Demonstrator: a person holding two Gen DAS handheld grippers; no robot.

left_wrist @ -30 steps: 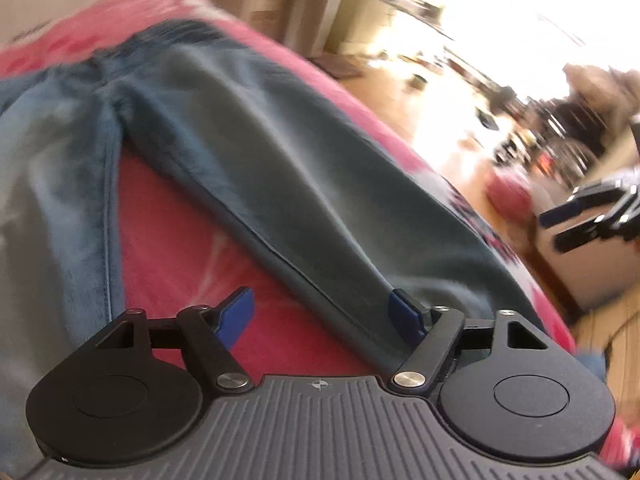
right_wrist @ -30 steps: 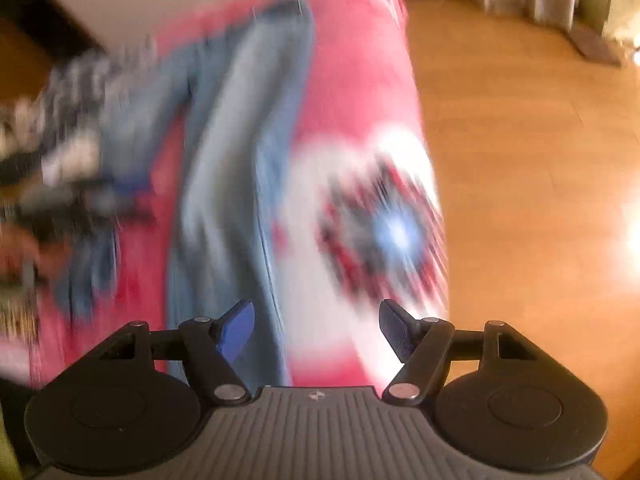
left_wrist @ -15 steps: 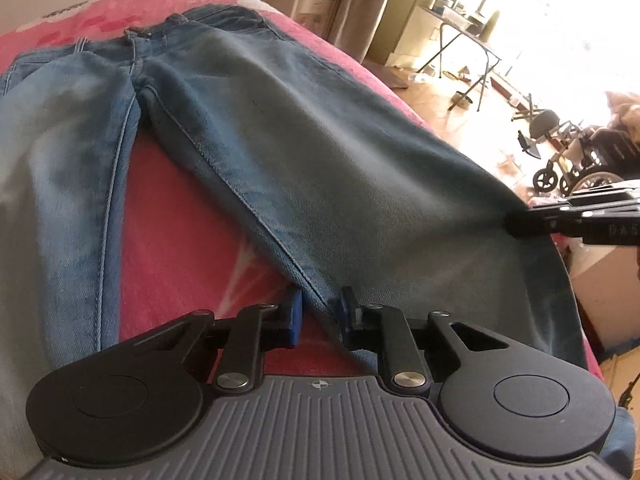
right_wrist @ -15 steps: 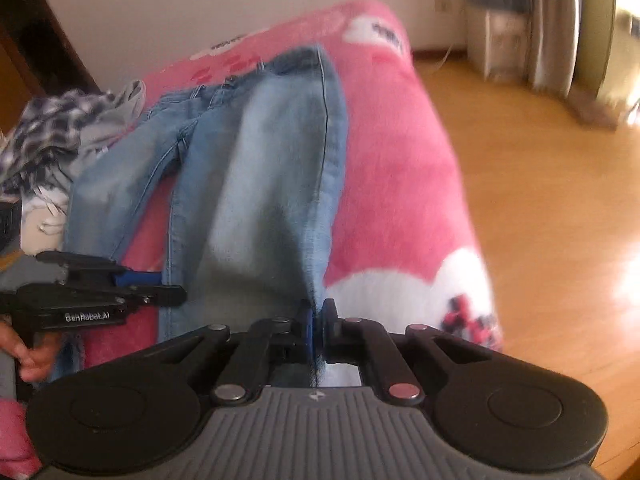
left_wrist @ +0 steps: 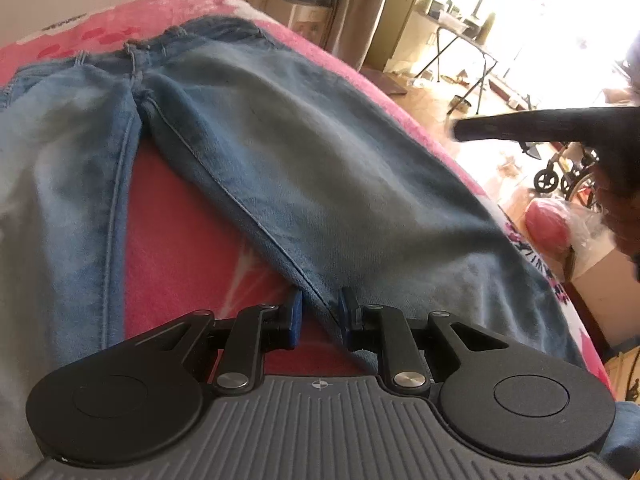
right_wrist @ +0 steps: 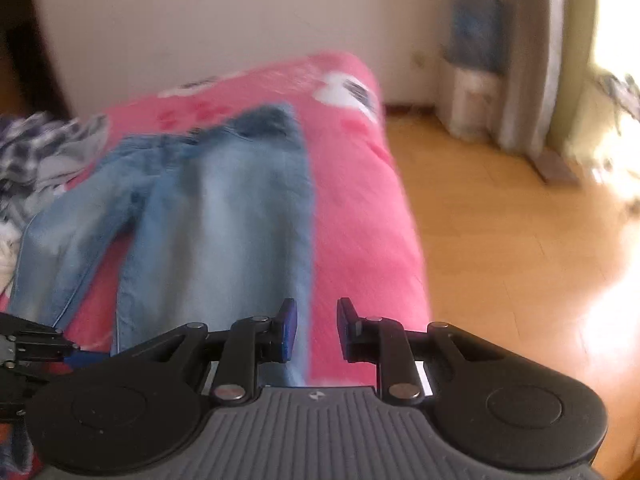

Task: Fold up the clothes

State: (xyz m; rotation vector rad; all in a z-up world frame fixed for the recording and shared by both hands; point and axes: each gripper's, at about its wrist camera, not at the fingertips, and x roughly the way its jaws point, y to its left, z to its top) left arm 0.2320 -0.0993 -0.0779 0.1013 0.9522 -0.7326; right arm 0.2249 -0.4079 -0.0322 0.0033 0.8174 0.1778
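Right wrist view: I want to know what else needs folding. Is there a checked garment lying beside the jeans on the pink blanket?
Yes: a checked garment lies bunched beside the jeans.

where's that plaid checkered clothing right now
In the right wrist view, the checkered clothing lies bunched at the far left on the pink blanket, just left of the jeans, near their waistband end.

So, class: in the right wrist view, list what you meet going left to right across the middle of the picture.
Checked clothes pile → jeans → pink blanket → wooden floor.
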